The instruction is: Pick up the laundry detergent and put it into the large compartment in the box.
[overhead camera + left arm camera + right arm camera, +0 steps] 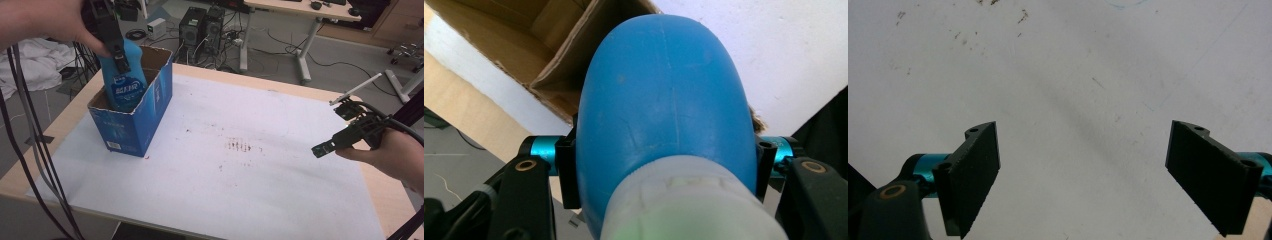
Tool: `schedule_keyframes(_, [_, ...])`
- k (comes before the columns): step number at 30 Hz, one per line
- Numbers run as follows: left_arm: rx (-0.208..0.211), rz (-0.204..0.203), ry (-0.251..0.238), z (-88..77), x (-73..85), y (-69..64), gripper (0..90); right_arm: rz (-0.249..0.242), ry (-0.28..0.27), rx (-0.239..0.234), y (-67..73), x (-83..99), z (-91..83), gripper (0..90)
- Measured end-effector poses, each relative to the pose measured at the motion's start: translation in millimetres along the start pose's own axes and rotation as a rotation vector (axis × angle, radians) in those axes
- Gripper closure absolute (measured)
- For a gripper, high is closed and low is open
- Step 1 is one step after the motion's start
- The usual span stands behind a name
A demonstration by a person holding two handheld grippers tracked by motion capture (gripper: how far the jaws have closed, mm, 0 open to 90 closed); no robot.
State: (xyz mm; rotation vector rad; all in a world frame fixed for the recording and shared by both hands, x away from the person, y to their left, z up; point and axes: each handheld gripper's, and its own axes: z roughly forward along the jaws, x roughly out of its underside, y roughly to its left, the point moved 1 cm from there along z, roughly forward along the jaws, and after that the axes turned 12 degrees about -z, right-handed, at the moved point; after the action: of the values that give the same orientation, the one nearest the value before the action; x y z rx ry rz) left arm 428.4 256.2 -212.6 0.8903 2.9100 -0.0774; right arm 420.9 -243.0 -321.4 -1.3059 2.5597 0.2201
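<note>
Between the jaws of the left gripper (120, 60), a blue bottle (125, 80) is clamped near its pale cap, its base lowered into the open blue carton (134, 125) below. Release appears to be what remains. Well apart, the right gripper (332, 145) is held wide, nothing gripped, over the stained white sheet (240, 165).

Floor (280, 45): grey, with black cables lying loose at 12 o'clock.
Desk (305, 10): pale top, white legs, at 1 o'clock.
Computer towers (202, 27): two dark boxes at 12 o'clock.
White cloth (35, 62): crumpled, perhaps a sheet, at 10 o'clock.
</note>
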Motion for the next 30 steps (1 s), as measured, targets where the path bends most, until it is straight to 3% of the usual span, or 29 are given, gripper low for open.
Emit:
schedule_keyframes(10, [0.002, 0.015, 0.039, 34.1, 1.9, -1.0, 38.0, -0.002, 0.001, -0.003, 0.3, 2.0, 1.2, 13.5])
schedule_keyframes(13, [0.000, -0.003, 0.048, 43.1, 2.4, -1.6, 38.0, 0.000, 0.004, -0.005, 0.5, 3.1, 2.8, 13.5])
schedule_keyframes(18, [0.009, -0.015, 0.049, 55.1, 3.6, -1.0, 38.0, -0.002, 0.000, -0.006, 0.3, 3.9, 2.9, 13.5])
schedule_keyframes(30, [0.007, 0.011, 0.060, 77.9, 7.3, -3.1, 37.9, 0.002, -0.001, -0.005, 0.3, 7.0, 3.8, 13.5])
